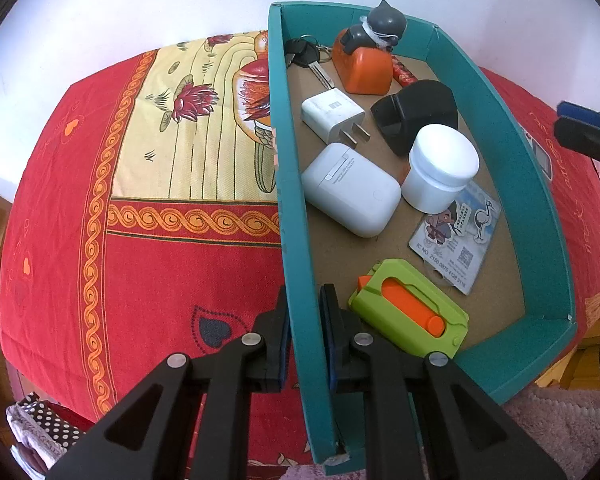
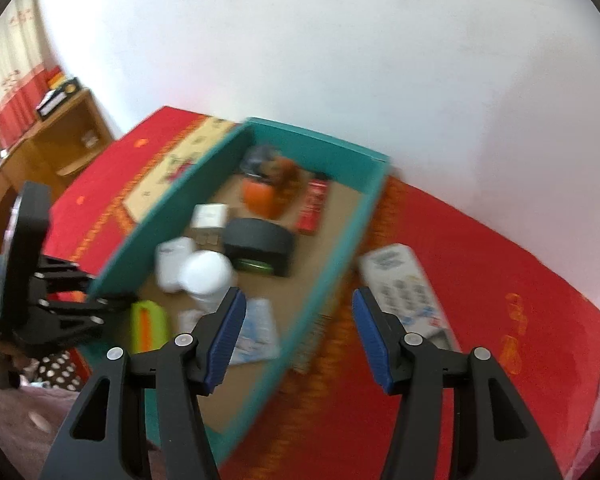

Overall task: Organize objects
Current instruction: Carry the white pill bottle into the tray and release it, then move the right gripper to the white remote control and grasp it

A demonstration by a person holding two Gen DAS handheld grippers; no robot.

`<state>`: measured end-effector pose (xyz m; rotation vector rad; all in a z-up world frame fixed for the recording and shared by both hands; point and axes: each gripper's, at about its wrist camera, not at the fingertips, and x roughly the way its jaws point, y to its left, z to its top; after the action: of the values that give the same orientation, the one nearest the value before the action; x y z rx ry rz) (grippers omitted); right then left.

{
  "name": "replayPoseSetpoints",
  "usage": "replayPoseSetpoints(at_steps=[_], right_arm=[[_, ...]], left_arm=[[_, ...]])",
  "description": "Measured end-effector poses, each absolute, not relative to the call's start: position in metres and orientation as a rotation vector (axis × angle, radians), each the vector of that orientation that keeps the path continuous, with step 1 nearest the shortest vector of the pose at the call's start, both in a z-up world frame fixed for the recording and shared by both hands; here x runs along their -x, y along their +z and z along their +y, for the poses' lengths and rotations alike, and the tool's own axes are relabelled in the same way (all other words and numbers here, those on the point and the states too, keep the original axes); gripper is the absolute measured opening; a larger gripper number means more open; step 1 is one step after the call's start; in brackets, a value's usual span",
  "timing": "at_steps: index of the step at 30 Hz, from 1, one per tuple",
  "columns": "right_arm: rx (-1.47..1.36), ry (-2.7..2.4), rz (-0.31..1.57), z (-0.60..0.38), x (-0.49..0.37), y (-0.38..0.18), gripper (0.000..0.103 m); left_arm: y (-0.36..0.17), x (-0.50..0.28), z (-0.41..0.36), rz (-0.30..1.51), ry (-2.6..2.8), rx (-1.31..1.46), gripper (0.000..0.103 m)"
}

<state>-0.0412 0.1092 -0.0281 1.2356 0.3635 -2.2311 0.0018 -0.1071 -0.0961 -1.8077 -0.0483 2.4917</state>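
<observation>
A teal cardboard box sits on a red patterned tablecloth. Inside lie a green and orange cutter, a printed card, a white jar, a white earbud case, a white charger, a black stand, an orange toy with a grey figure, keys and a red lighter. My left gripper is shut on the box's left wall. My right gripper hangs open and empty over the box's right wall. A white remote control lies on the cloth just right of it.
A white wall stands right behind the table. A wooden shelf unit is at the far left. Pink fabric and a polka-dot cloth lie below the table's near edge.
</observation>
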Motion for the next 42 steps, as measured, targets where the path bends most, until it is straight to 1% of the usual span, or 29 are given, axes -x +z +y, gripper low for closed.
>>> replayPoseSetpoints(at_steps=[1,3,5,9,13,22,28,35,40,42], right_arm=[[-1.255,-2.234,0.372,0.117,0.046,-0.031,0.059],[-1.294,-2.218,0.401,0.13,0.053,-0.037,0.065],[-1.339,-2.191,0.449,0.141,0.06,-0.048,0.068],[-1.424,-2.182,0.535,0.155,0.075,-0.073,0.071],[-1.468,-2.195,0.563,0.159,0.09,-0.09,0.071],[-1.504,-2.192,0.533,0.155,0.113,-0.112,0.071],[-1.522,-2.19,0.452,0.161,0.12,-0.114,0.071],[-1.526,-2.191,0.433,0.164,0.123,-0.115,0.072],[-1.538,-2.189,0.435,0.163,0.124,-0.115,0.071],[-1.536,-2.191,0.433,0.164,0.123,-0.115,0.066]], left_arm=[[-0.096,-0.002,-0.107,-0.047,2.492,1.808,0.012],[-0.096,-0.002,-0.107,-0.046,2.492,1.808,0.012],[-0.096,-0.002,-0.107,-0.047,2.491,1.808,0.012],[-0.097,-0.003,-0.109,-0.056,2.495,1.802,0.012],[-0.098,-0.001,-0.11,-0.054,2.495,1.801,0.012],[-0.1,0.0,-0.111,-0.048,2.495,1.802,0.012],[-0.101,0.001,-0.113,-0.054,2.499,1.799,0.012],[-0.1,-0.003,-0.112,-0.057,2.501,1.799,0.012],[-0.099,-0.003,-0.112,-0.058,2.502,1.799,0.012],[-0.099,-0.003,-0.112,-0.057,2.501,1.8,0.012]])
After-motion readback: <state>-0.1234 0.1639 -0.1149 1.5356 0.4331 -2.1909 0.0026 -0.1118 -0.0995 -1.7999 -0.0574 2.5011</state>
